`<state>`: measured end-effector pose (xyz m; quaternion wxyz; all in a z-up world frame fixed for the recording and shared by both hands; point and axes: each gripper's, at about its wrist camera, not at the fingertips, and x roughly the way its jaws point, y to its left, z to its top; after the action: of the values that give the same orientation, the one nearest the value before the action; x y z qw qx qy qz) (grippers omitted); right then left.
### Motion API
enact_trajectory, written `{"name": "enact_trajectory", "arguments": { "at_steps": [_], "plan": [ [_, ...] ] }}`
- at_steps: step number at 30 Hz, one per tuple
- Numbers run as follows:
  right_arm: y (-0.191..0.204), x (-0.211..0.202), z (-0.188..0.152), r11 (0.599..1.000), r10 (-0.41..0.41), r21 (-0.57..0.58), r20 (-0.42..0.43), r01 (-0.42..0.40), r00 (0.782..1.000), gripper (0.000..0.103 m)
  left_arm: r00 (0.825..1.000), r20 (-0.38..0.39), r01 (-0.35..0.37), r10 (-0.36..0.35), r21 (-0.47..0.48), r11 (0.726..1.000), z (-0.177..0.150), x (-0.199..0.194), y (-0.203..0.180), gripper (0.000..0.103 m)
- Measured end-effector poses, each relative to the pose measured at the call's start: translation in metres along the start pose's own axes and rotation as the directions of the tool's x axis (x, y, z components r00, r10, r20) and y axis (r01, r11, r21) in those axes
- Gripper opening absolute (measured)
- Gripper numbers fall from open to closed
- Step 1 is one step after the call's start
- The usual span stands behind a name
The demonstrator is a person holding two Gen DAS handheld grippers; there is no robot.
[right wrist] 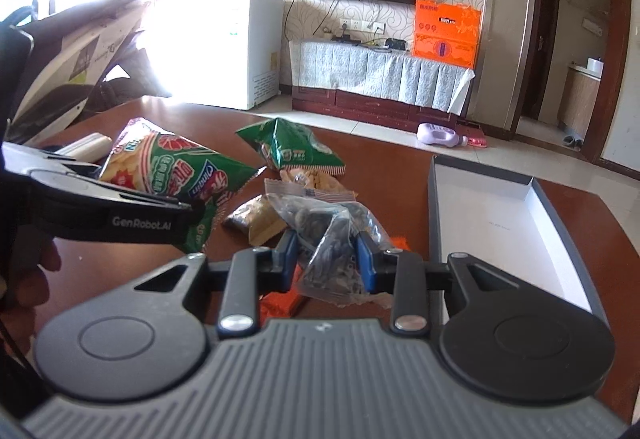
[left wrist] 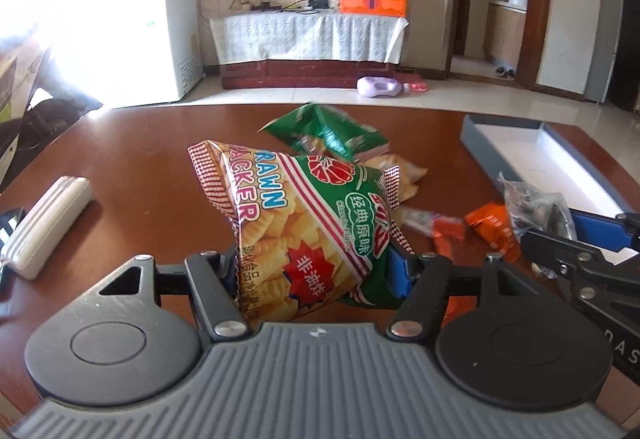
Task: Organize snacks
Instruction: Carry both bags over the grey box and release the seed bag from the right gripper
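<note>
Nearest, both grippers have a catch. The left gripper (left wrist: 316, 271) is clamped on a prawn cracker bag (left wrist: 304, 223), its pads pressing the crinkled lower end so the bag stands tilted clear of the table (left wrist: 140, 151). The right gripper (right wrist: 326, 259) is pinched narrow on a clear packet of dark seeds (right wrist: 332, 243), which hangs between its blue fingers (right wrist: 365, 259).

Just beyond the cracker bag lies the loose heap: orange wrappers (left wrist: 486, 225), a yellowish snack pack (right wrist: 260, 217), and behind those a green bag (left wrist: 328, 133). To the right of the heap sits the open box (right wrist: 500, 215), white inside, with nothing in it that I can see.

I judge the step to be carrying two picked-up snacks to that box. The next move calls for swinging both rightward over its rim and letting go without the bags snagging each other.

The box's near corner is hidden behind the right gripper, and the wrappers under the seed packet are hard to make out. A white case (left wrist: 44, 227) left of the heap is cut off by the frame.
</note>
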<state>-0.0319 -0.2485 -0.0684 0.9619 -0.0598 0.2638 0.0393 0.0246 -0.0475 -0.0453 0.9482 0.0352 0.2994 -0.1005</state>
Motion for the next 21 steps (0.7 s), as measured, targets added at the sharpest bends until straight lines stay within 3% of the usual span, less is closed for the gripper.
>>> {"name": "enact_trajectory", "arguments": {
  "at_steps": [10,21],
  "plan": [
    [-0.04,-0.014,0.009,0.994,-0.074,0.079,0.052,0.07,0.996,0.035,0.997,0.037,0.072,-0.074,0.051,0.996,0.028,-0.003,-0.048,0.07],
    [-0.095,-0.028,0.001,0.972,-0.172,0.168,0.05,0.161,0.984,0.035,0.982,0.038,0.18,-0.185,0.095,0.979,0.043,0.011,-0.118,0.07]
  ]
}}
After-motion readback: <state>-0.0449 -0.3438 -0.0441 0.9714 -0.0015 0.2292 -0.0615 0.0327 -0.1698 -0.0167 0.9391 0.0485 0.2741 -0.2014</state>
